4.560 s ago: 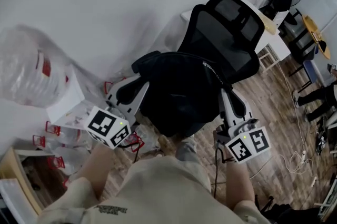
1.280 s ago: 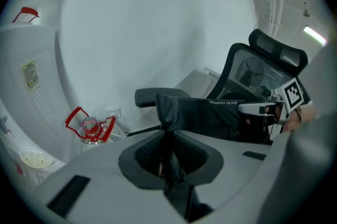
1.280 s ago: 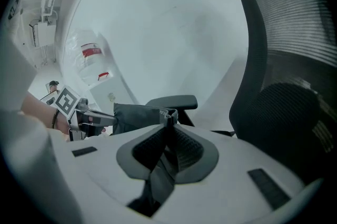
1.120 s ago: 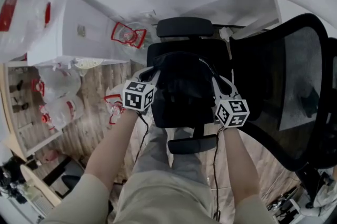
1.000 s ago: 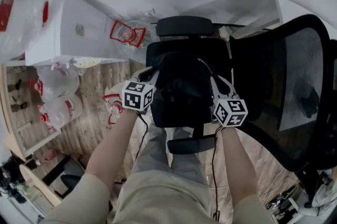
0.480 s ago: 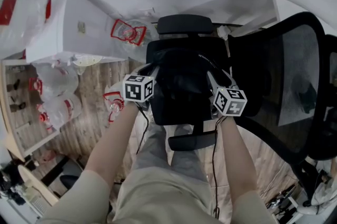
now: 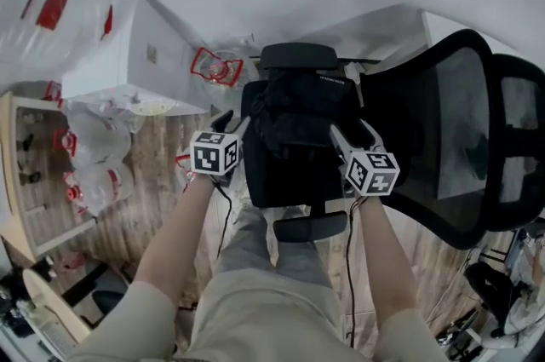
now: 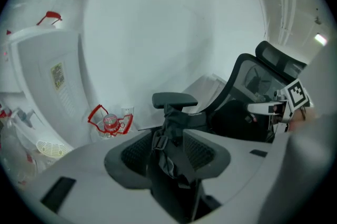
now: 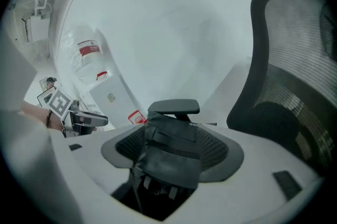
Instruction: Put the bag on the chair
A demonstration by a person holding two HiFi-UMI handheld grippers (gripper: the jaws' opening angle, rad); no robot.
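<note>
The left hand-held gripper (image 7: 232, 123) and right hand-held gripper (image 7: 339, 133) were spreading their jaws off the bag (image 7: 298, 105), which sat between them on the chair (image 7: 289, 186), so both should back straight out without snagging its straps.

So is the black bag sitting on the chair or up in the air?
On the chair. The black fabric bag lies slumped on the black office chair's seat, between its two armrests.
</note>
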